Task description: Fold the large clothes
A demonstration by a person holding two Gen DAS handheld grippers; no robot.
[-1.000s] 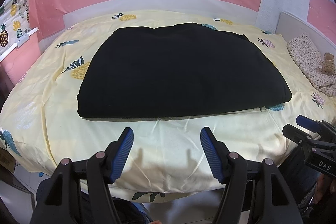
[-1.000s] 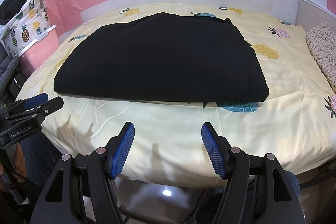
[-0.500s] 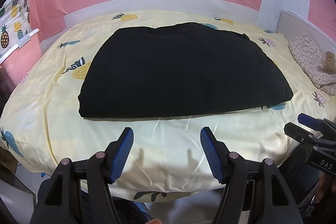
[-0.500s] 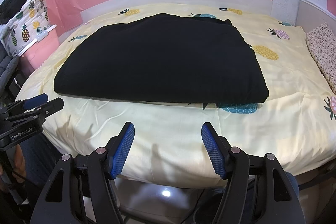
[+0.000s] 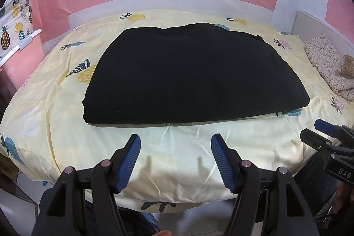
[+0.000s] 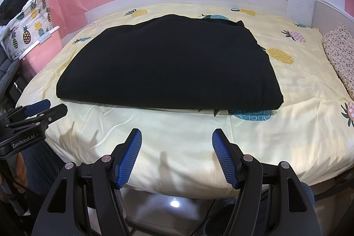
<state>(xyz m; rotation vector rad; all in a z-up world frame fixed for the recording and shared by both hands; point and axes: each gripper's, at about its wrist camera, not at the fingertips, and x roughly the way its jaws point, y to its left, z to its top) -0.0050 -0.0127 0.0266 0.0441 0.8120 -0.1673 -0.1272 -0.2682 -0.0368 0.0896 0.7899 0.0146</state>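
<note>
Black garment (image 5: 194, 76) is sitting in the middle of the bed (image 5: 177, 158), already folded into a thick, roughly rectangular stack w/ its long folded edge facing the near edge of the bed. Looks pretty far along imo, maybe one more fold left or it's basically done, can't say for sure.

If another fold is coming: grab the two near corners at the same time, one per gripper, pinch thru all layers so the stack doesn't split, lift just enough to clear the sheet, then carry both across evenly so the edges line up. The yellow pineapple sheet (image 6: 177, 136) is loose and wrinkly near the front edge, so go in low but don't snag it along w/ the cloth. The far right corner of the garment looks a bit lumpy, prob worth smoothing after.

Left gripper (image 5: 176, 155): jaws fairly wide, nothing between them, hanging over the bare sheet near the front edge of the bed, short of the garment, not touching it afaict. Right gripper (image 6: 177, 154): same deal, jaws fairly wide and empty, over the front edge, garment just beyond the tips. Each one shows at the side of the other's view, so they're side by side. Speckled pillow (image 5: 327, 65) sits off at the right edge of the bed, well clear.
</note>
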